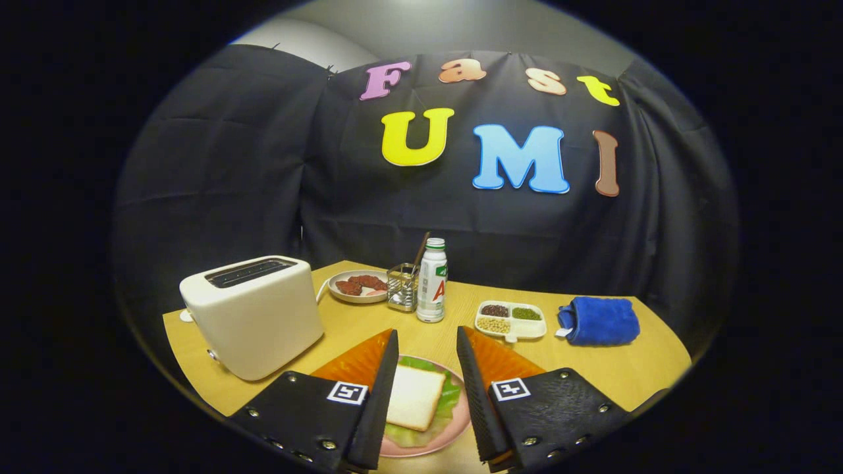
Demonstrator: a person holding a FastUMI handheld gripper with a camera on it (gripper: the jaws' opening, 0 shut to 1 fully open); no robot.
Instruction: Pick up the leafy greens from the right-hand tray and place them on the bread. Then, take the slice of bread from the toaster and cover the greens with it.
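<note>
Surface: a pale wooden surface (593, 375) in a booth hung with black cloth.
My fingers: the gripper (427, 368) is released, fingers spread apart, nothing between them but air above the pink plate (454, 431).
Bread slice: a white bread slice (415, 397) lies flat on the plate, between my fingers.
Leafy greens: the leafy greens (448, 401) lie under that slice, their edges showing around it.
Toaster: the white toaster (257, 316) stands left of the plate; its slots (250, 272) look dark, and I see no bread rising from them.
Step in hand: I judge the greens already covered, as the task wants; whether a lower slice lies beneath I cannot tell.
Next move: nothing left to grasp, by my reading; only keeping the fingers off the slice.
Open room: bare wood right of the plate; beyond it stand a bottle (433, 280), a wire holder (402, 288), a divided dish of beans (512, 319) and a blue cloth (599, 320).
</note>
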